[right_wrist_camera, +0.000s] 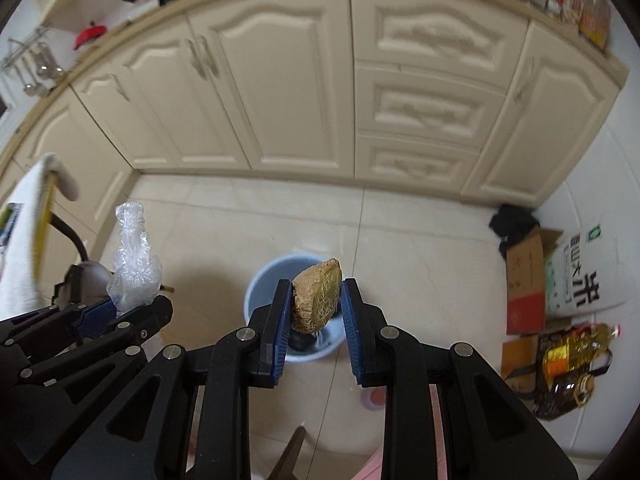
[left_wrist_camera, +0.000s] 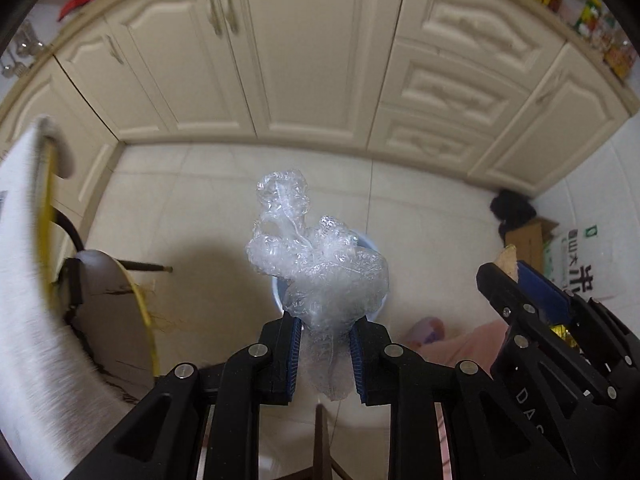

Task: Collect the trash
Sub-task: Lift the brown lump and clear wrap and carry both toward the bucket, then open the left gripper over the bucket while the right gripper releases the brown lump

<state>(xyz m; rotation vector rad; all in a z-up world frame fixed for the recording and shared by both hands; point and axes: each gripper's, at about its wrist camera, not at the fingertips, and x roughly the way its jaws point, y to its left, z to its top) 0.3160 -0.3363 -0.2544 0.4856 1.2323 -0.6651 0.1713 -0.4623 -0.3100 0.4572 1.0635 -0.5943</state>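
Note:
My left gripper [left_wrist_camera: 325, 328] is shut on a crumpled wad of clear bubble wrap [left_wrist_camera: 316, 252], which stands up between the blue pads. A pale blue bin [right_wrist_camera: 256, 300] sits on the tiled floor below; the wrap hides most of the bin [left_wrist_camera: 370, 242] in the left wrist view. My right gripper [right_wrist_camera: 316, 290] is shut on a brown, yellowish scrap [right_wrist_camera: 318, 300] like a worn sponge, held over the bin's opening. Dark rubbish lies inside the bin. The left gripper with the bubble wrap [right_wrist_camera: 134, 260] shows at the left of the right wrist view, the right gripper [left_wrist_camera: 516, 276] at the right of the left one.
Cream kitchen cabinets [right_wrist_camera: 304, 92] line the far side of the floor. A cardboard box [right_wrist_camera: 526, 280], a printed sack [right_wrist_camera: 580, 280] and a bag of bottles [right_wrist_camera: 568, 360] stand at the right. A white cloth and round stool [left_wrist_camera: 116, 300] are at the left.

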